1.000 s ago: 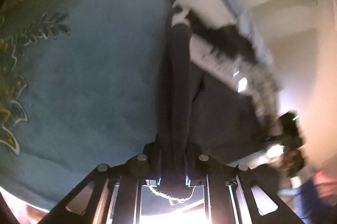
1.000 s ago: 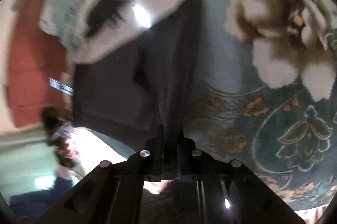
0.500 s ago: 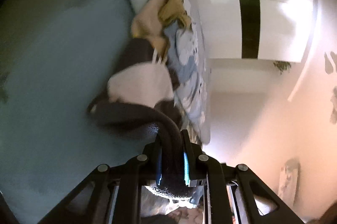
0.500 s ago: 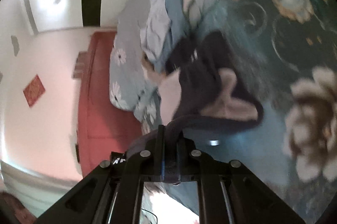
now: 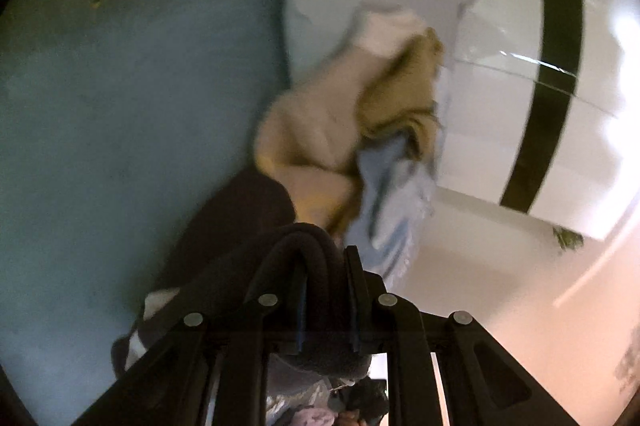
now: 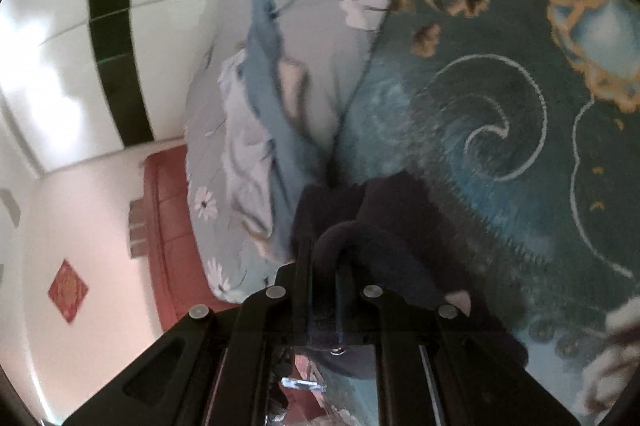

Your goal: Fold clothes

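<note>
A dark garment with pale patches (image 5: 240, 209) lies bunched on the teal bedspread (image 5: 120, 125). My left gripper (image 5: 326, 266) is shut on a doubled edge of it, which loops up between the fingers. In the right wrist view the same dark garment (image 6: 404, 214) rests on the patterned bedspread (image 6: 500, 113), and my right gripper (image 6: 324, 254) is shut on another folded edge. Most of the cloth is hidden beneath both grippers.
A heap of beige, olive and light blue clothes (image 5: 340, 129) lies just beyond the garment, against a pale floral duvet (image 6: 280, 73). Behind stand a white wardrobe with a black stripe (image 5: 556, 65) and a red headboard (image 6: 168, 226).
Both grippers have swung with the dark garment toward the duvet end of the bed and rolled. The cloth, stretched long a second ago, now lies doubled over on the bedspread.
</note>
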Available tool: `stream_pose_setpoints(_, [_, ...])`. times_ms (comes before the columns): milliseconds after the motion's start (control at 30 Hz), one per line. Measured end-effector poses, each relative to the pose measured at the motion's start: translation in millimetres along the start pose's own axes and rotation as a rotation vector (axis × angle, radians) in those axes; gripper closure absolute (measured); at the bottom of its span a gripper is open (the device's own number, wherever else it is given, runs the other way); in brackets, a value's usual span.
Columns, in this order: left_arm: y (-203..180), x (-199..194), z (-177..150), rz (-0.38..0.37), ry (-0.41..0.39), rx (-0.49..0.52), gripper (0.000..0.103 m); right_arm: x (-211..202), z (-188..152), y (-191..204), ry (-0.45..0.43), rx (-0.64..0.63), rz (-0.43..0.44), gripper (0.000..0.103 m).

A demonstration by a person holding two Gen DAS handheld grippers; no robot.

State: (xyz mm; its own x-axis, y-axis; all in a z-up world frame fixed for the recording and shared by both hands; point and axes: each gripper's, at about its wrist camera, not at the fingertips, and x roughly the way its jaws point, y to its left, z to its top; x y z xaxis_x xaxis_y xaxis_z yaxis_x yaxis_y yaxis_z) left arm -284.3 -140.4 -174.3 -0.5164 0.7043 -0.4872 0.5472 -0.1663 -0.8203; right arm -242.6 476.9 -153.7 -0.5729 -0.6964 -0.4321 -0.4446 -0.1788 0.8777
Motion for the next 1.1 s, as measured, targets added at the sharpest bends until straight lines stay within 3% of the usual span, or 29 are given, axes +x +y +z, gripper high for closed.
stream_pose_setpoints(100, [5,14,7,0.018,-0.007,-0.026,0.081,10,9,-8,-0.005,0.012,-0.031,0.091])
stream_pose_setpoints(200, [1,22,9,0.028,-0.016,-0.023,0.062,18,11,-9,-0.010,0.007,-0.054,0.090])
stream_pose_setpoints(300, [-15,22,8,-0.021,-0.021,0.011,0.040,18,11,1,-0.034,-0.026,-0.029,0.062])
stream_pose_setpoints(367, [-28,18,6,-0.052,-0.017,0.044,0.037,12,10,12,-0.060,-0.063,-0.004,0.052])
stream_pose_setpoints(500, [-50,11,-5,-0.050,0.001,0.148,0.036,-3,2,28,-0.071,-0.133,-0.017,0.051])
stream_pose_setpoints(633, [-53,-18,-30,0.036,-0.033,0.312,0.033,-28,-22,23,-0.102,-0.200,-0.059,0.048])
stream_pose_setpoints(733, [-27,-41,-50,0.193,-0.096,0.409,0.029,-45,-50,-10,-0.124,-0.202,-0.150,0.048])
stream_pose_setpoints(800, [9,-49,-60,0.249,-0.098,0.385,0.029,-47,-62,-33,-0.120,-0.157,-0.166,0.048])
stream_pose_setpoints(867, [43,-49,-65,0.239,-0.059,0.316,0.029,-44,-76,-59,-0.104,-0.095,-0.147,0.048])
stream_pose_setpoints(967, [83,-46,-69,0.200,-0.020,0.208,0.029,-36,-90,-80,-0.099,-0.035,-0.132,0.047])
stream_pose_setpoints(1100, [97,-36,-69,0.130,-0.006,0.148,0.028,-31,-96,-89,-0.141,0.017,-0.121,0.047])
